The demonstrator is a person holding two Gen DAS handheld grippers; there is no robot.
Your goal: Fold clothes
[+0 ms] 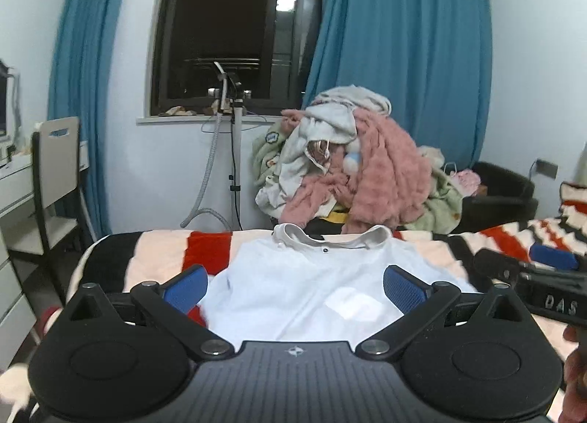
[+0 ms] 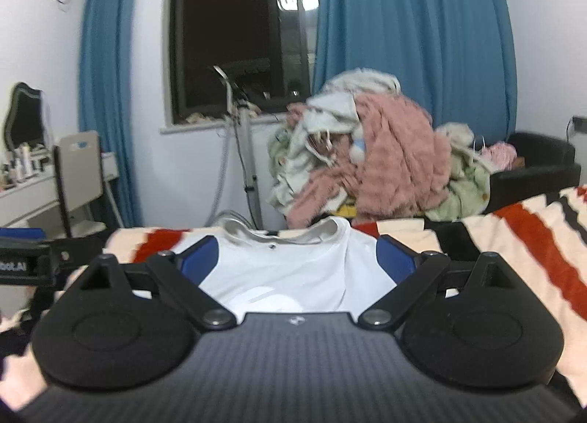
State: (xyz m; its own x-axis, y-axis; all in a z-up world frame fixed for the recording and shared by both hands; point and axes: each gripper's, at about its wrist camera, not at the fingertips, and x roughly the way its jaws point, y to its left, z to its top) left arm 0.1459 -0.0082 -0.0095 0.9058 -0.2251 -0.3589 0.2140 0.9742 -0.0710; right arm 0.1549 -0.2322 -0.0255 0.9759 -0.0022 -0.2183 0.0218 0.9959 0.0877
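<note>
Pre-fold step, nothing gripped. Left gripper (image 1: 295, 285) and right gripper (image 2: 297, 258) both spread wide, empty. Shirt (image 1: 293, 287) lies flat ahead between fingers, collar far. Next: drop and pinch edges.

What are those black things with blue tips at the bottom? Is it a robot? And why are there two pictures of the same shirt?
It is not a robot. A person holds a grabbing tool in each hand, and each tool has a small camera looking forward along its two blue-tipped fingers. One picture comes from the left gripper, the other from the right gripper, so you see the same white shirt twice. The shirt lies spread on a striped blanket, collar away from the cameras. Both tools are open and hold nothing. Behind, there is a big pile of clothes waiting, a dark window and blue curtains.
</note>
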